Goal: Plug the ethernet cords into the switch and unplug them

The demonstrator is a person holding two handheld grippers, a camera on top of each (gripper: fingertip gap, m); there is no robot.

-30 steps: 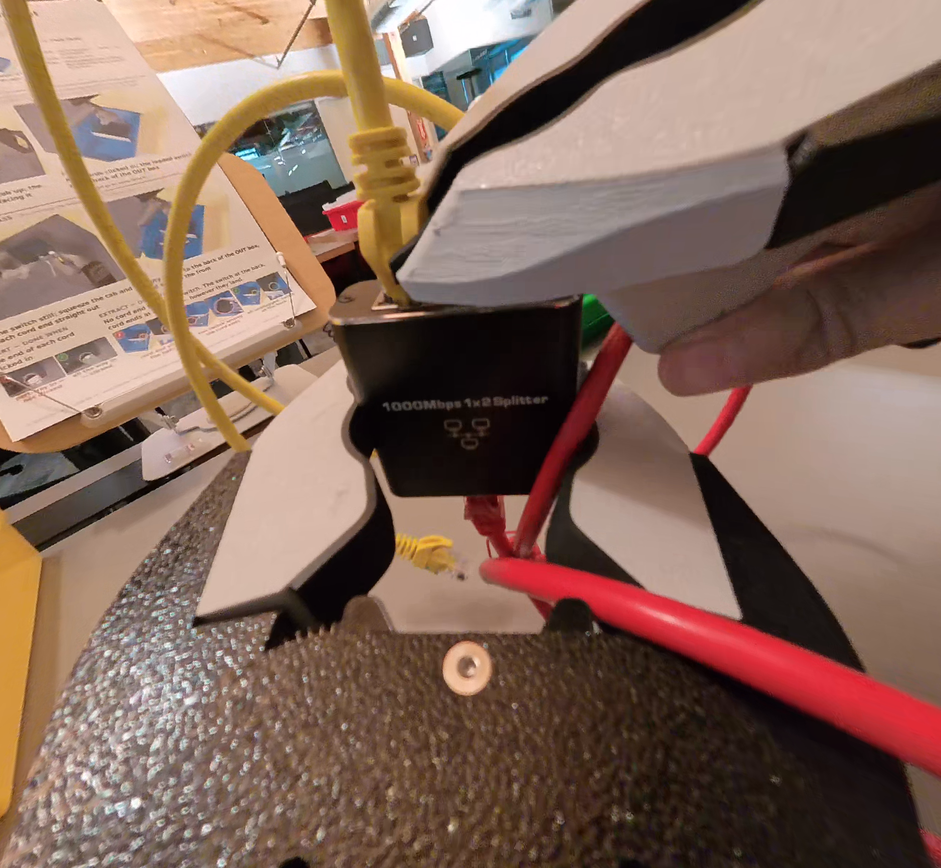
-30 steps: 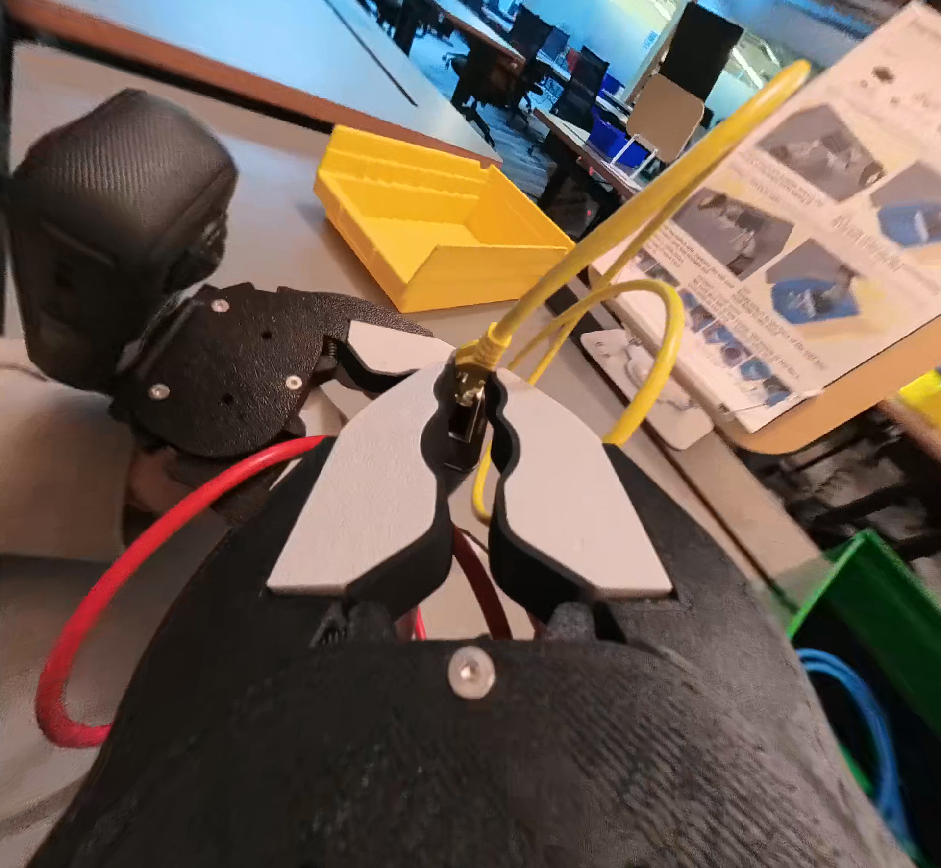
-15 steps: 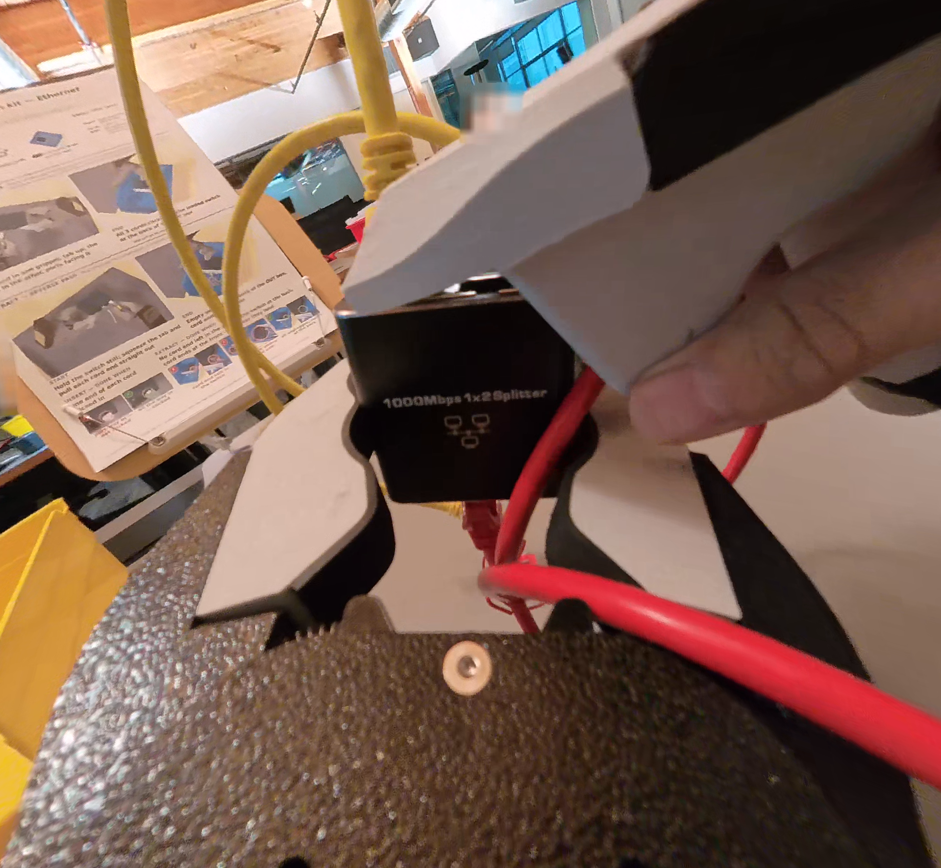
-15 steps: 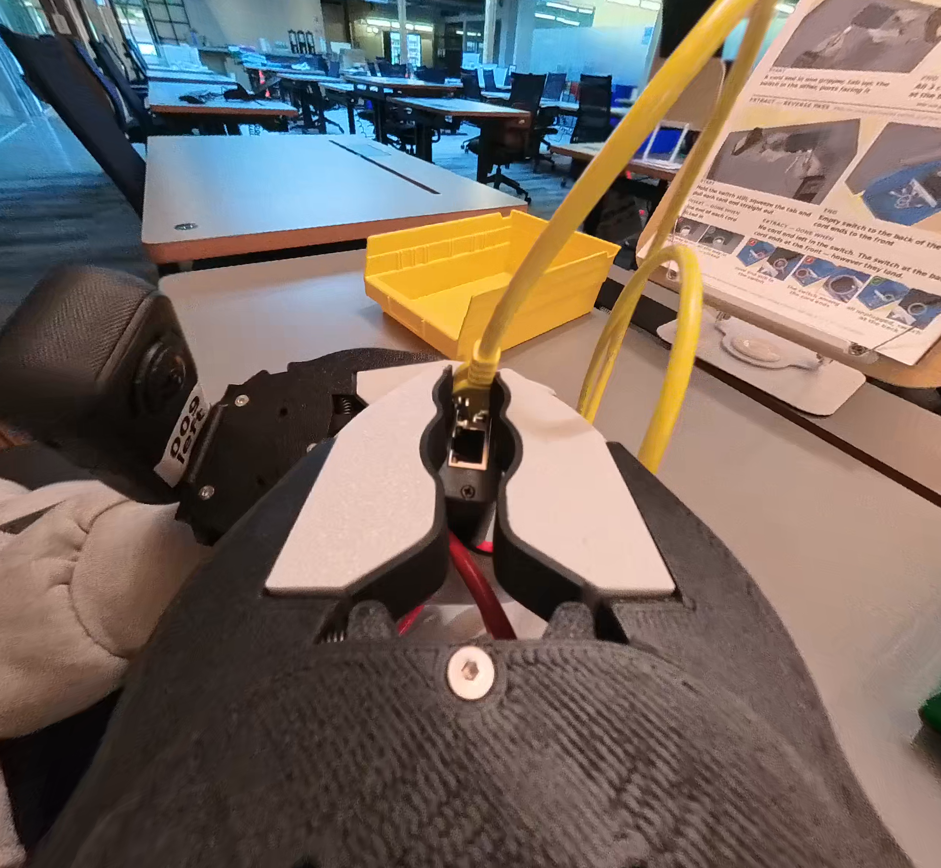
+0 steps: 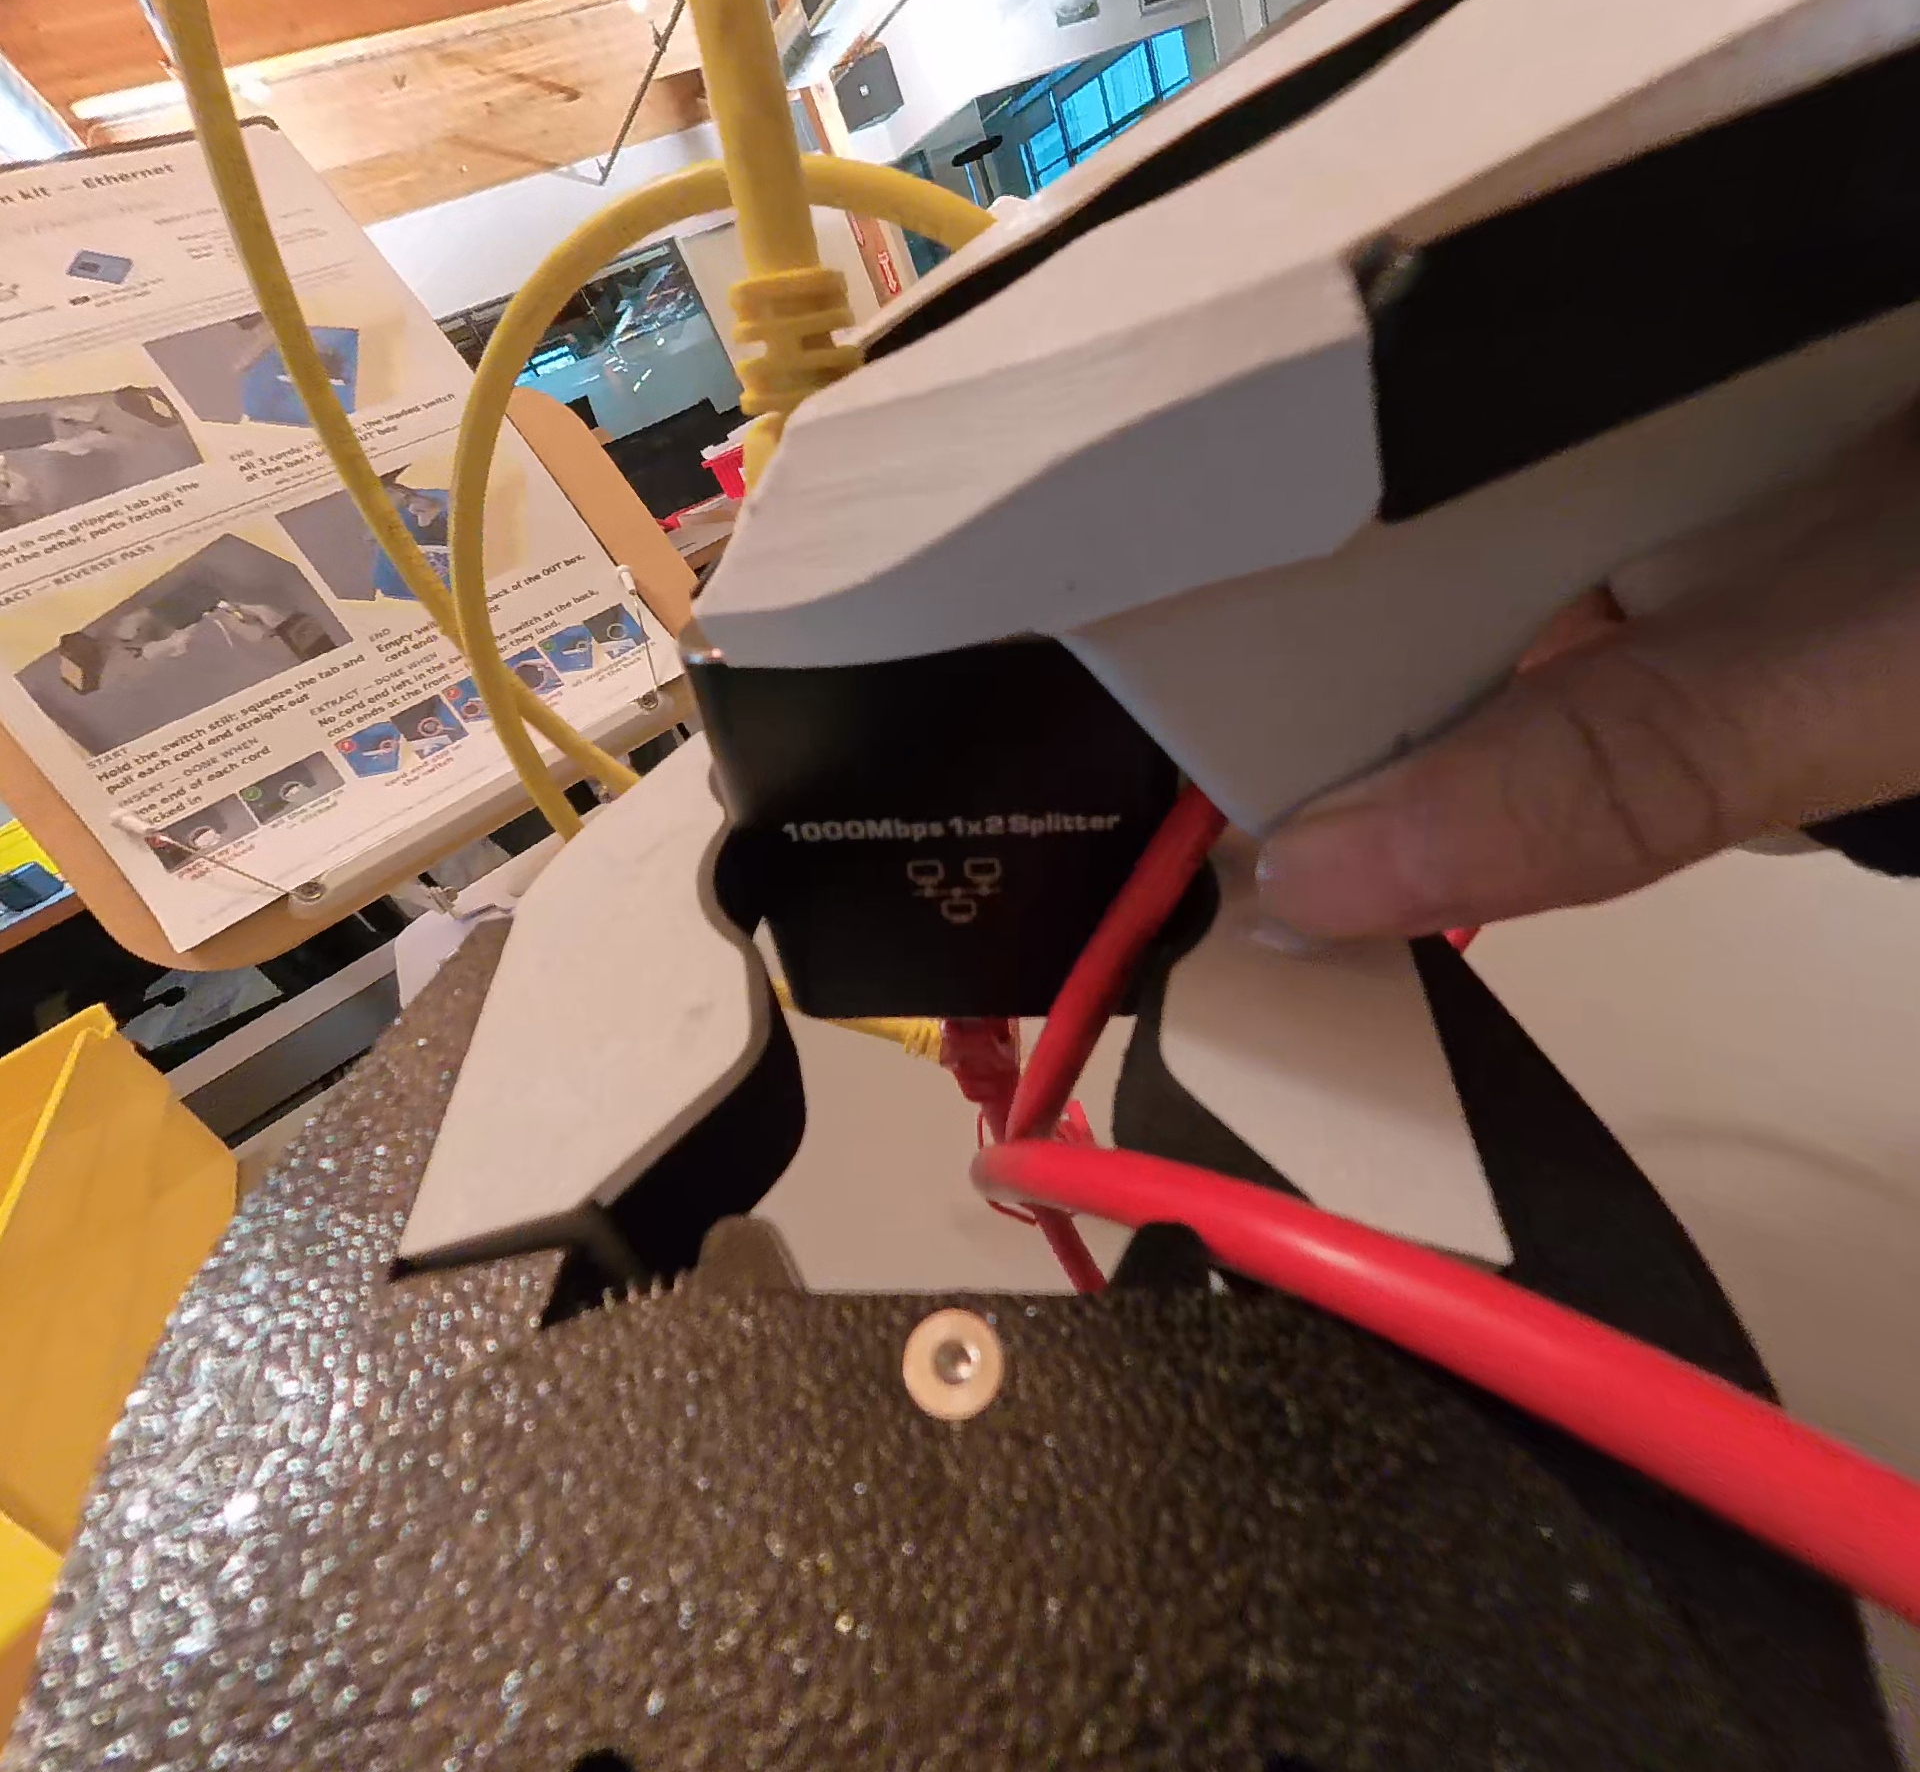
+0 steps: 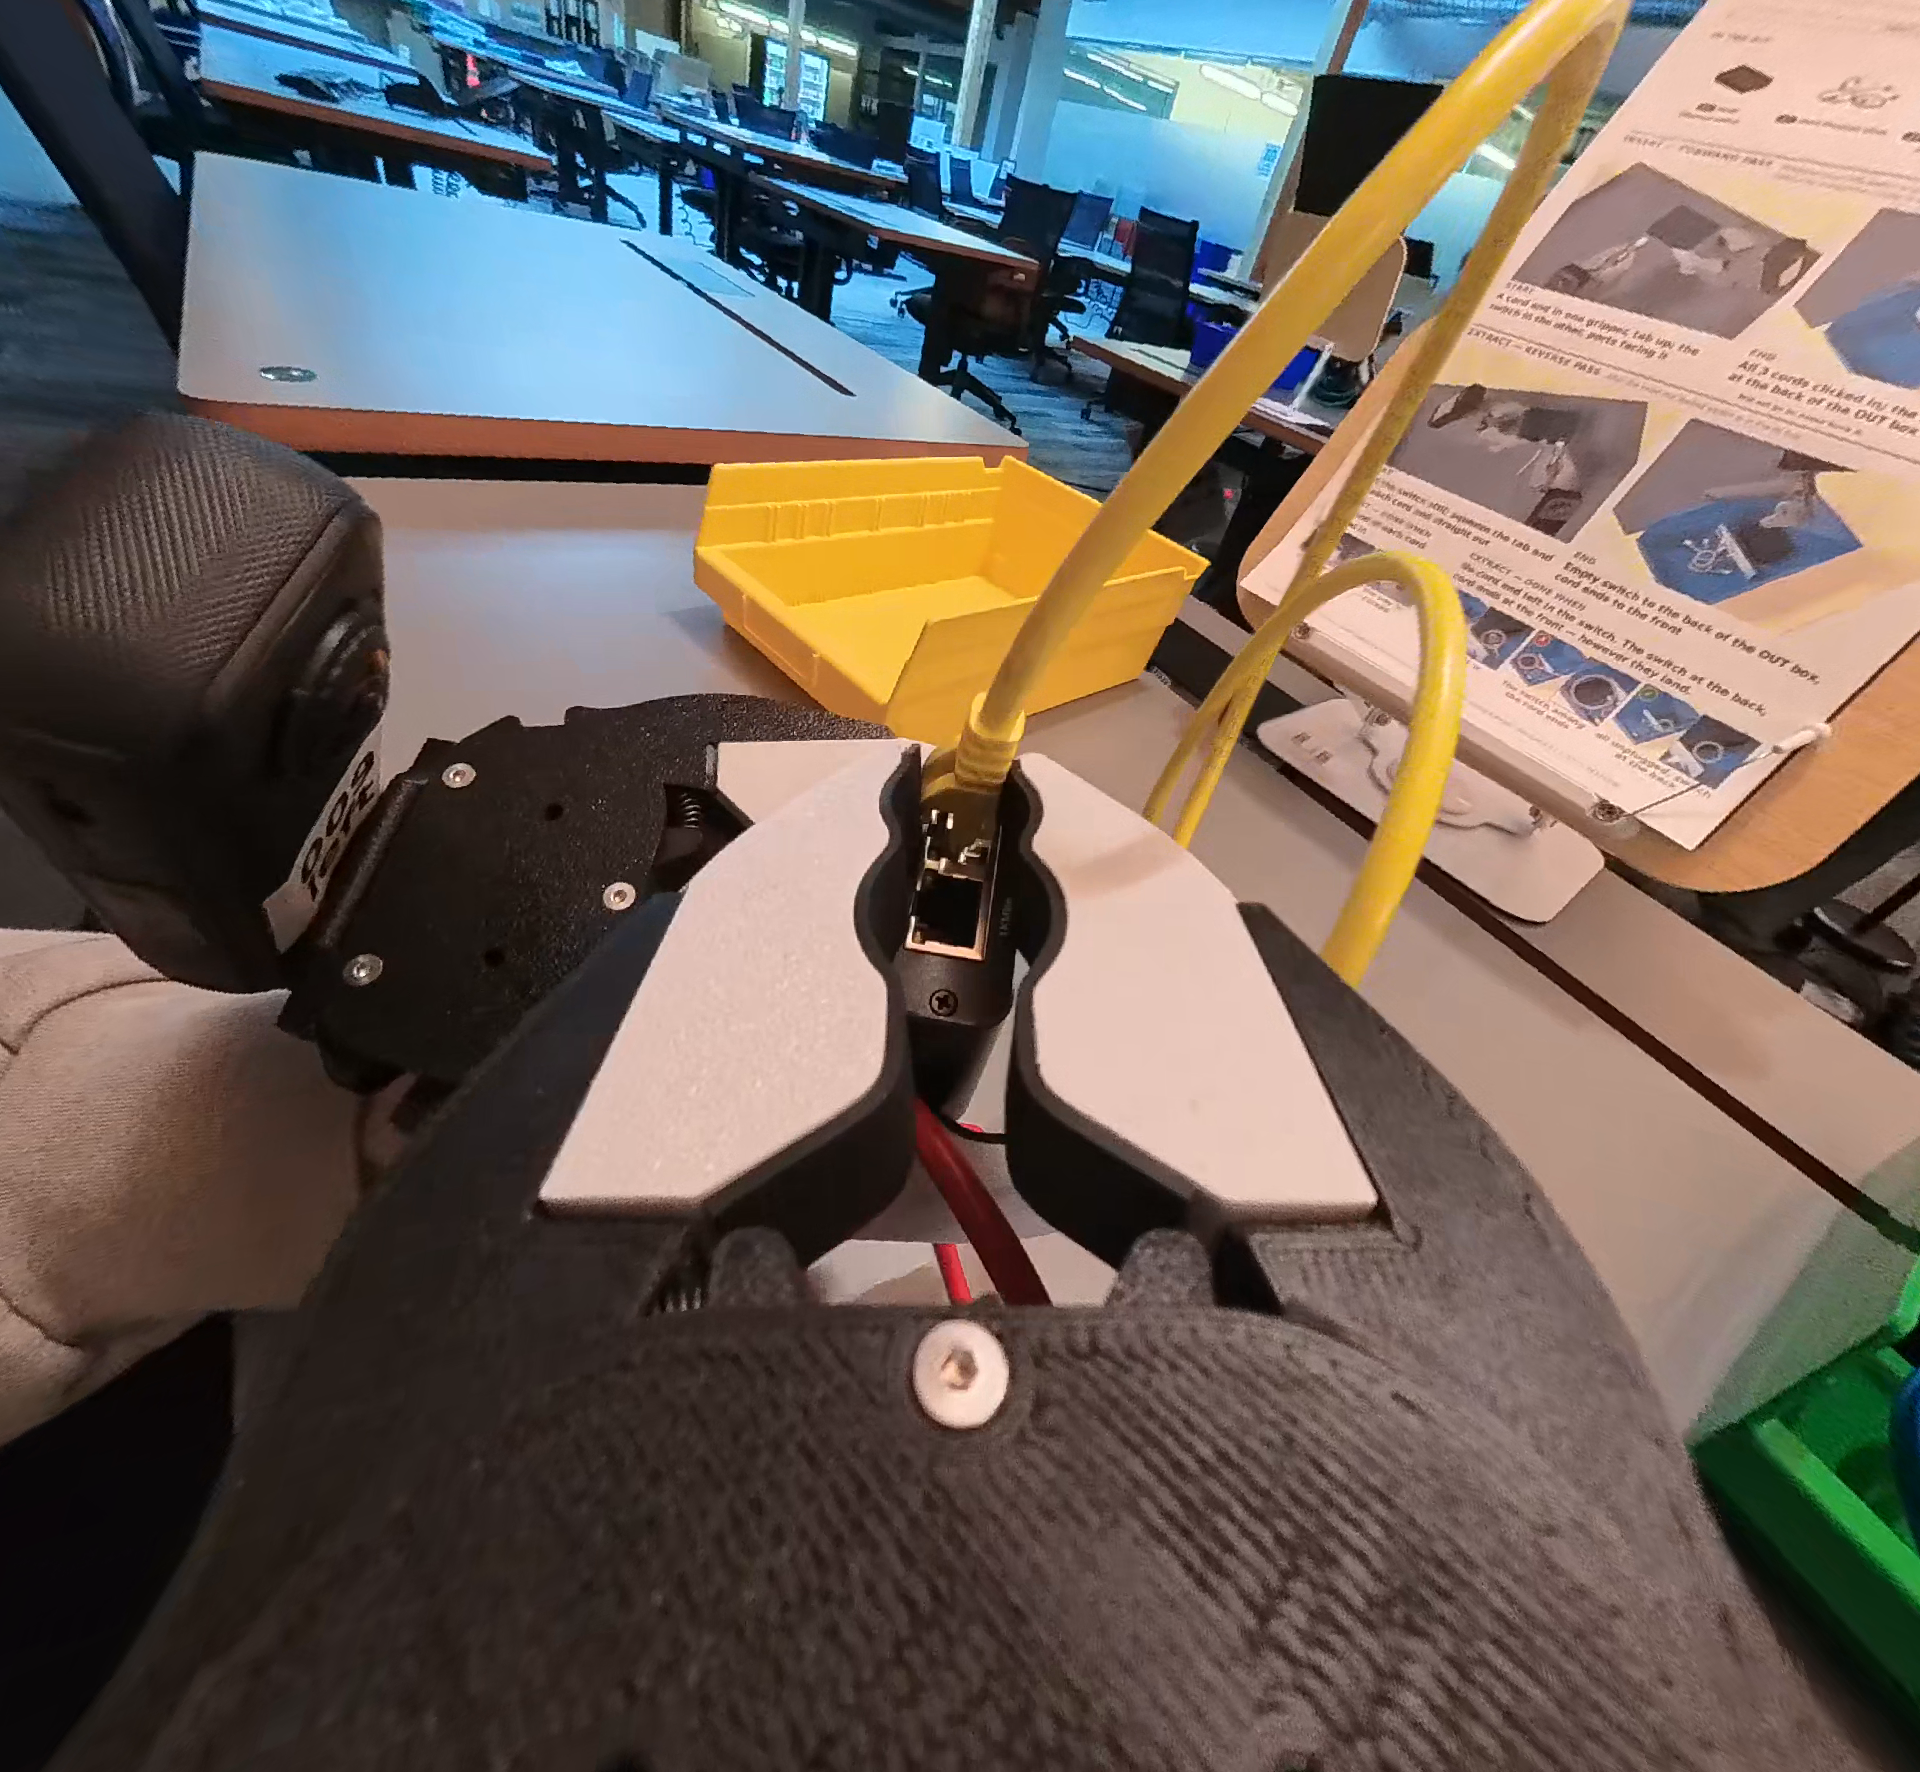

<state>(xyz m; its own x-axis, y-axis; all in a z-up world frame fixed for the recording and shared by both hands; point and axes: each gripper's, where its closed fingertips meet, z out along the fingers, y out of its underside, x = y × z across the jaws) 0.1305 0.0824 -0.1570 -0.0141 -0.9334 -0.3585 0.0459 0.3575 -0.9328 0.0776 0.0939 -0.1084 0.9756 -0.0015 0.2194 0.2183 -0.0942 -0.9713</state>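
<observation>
Right gripper clamped on the switch; left gripper clamps it too. Yellow cord seated in far port, near port empty; red cord plugged underneath. Unplugging appears outstanding.

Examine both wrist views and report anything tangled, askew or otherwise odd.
The thick red cord loops across the left tongs and looks pinched between one finger and the small black box-shaped switch. Odd too: the right tongs clamp that same switch.
</observation>
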